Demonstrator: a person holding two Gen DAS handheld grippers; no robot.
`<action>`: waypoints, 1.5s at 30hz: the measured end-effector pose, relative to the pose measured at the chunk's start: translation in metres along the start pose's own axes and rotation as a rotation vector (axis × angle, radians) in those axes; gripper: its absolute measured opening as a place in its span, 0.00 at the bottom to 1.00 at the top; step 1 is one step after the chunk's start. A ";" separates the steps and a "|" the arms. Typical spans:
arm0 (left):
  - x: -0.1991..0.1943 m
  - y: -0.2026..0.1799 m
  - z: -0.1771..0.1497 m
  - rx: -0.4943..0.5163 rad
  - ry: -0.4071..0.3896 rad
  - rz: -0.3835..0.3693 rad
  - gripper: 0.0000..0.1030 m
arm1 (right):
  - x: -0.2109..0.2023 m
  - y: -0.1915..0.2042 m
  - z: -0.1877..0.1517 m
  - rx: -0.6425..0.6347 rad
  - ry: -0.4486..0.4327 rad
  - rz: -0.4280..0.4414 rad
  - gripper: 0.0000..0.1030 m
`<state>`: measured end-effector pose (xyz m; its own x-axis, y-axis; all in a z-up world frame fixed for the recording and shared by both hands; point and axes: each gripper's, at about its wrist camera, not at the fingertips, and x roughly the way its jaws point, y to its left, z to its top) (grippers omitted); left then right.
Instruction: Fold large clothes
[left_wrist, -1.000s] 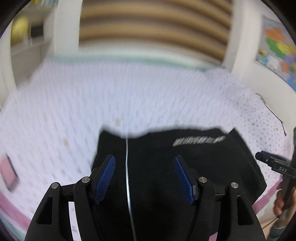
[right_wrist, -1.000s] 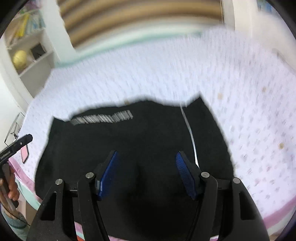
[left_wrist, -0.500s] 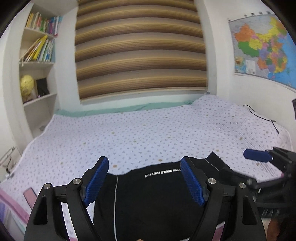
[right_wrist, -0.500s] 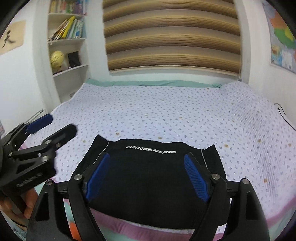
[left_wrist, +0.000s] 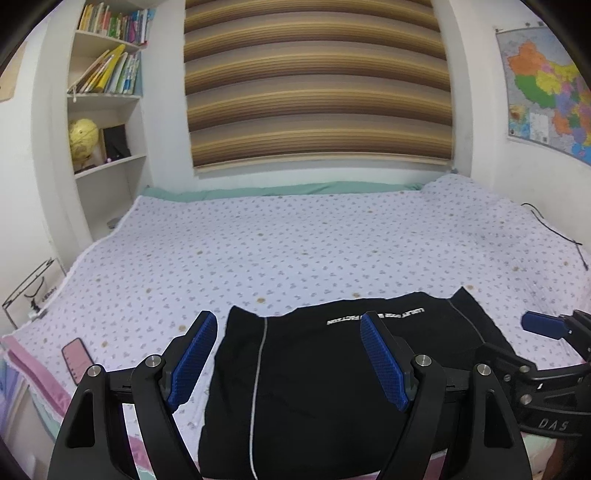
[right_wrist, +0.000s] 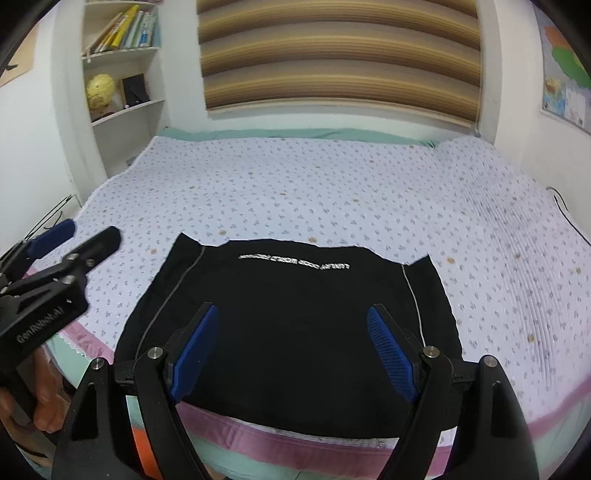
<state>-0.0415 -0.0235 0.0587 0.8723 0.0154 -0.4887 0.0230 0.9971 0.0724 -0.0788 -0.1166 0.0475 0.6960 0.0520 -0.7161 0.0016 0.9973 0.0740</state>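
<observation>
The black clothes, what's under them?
The black clothes lie on the dotted bedspread, reaching its pink front edge. Whatever else lies underneath is covered.

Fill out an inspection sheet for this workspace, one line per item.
Surface: bed under a dotted quilt.
Job's things: black garment flat at the near edge, white lettering on top.
Clutter: pink phone on the bed's left side.
Grippers: left gripper open, empty; right gripper open, empty; both above the garment.
Cables: black cable on the bed's right edge.
Surroundings: bookshelf with globe, striped blind, wall map.
</observation>
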 end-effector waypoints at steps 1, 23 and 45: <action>0.001 0.001 0.000 -0.001 0.003 0.006 0.78 | 0.002 -0.004 -0.001 0.009 0.004 -0.004 0.82; 0.011 -0.020 -0.005 0.045 0.032 0.020 0.78 | 0.012 -0.035 -0.010 0.082 0.040 -0.014 0.82; 0.019 -0.014 -0.005 0.028 0.060 -0.033 0.78 | 0.019 -0.038 -0.012 0.089 0.056 -0.013 0.82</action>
<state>-0.0279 -0.0367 0.0445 0.8401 -0.0119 -0.5424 0.0655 0.9947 0.0798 -0.0740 -0.1532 0.0223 0.6542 0.0445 -0.7550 0.0757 0.9894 0.1239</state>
